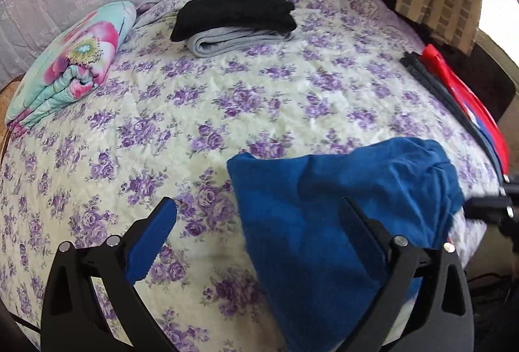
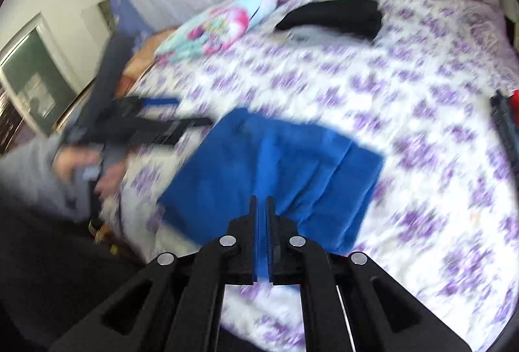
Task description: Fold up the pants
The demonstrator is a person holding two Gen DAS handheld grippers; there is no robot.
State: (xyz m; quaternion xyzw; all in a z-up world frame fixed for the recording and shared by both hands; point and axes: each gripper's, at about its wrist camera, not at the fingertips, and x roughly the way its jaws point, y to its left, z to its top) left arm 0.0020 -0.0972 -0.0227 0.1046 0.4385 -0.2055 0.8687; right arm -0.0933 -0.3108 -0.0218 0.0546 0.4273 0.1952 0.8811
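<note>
Folding underway: blue pants [image 2: 275, 167] lie part-folded on the bed [image 1: 259, 99], near its front edge. Left hand-held gripper [image 1: 259, 212] wide, empty. Right hand-held gripper [image 2: 262, 203] pinches the pants' near edge; next, probably carry it across.

So the pants [image 1: 324, 222] lie bunched on the bed [image 1: 227, 112] at its near edge, toward the right side. Way back by the far edge there's a stack of folded clothes [image 1: 233, 21], one piece on top of another. A folded blanket [image 1: 68, 66] lies along the left edge, a bit nearer than that stack. Over at the right edge some flat stuff [image 1: 454, 99] runs along the side. Middle of the bed lies between all of these, well apart from each.
</note>
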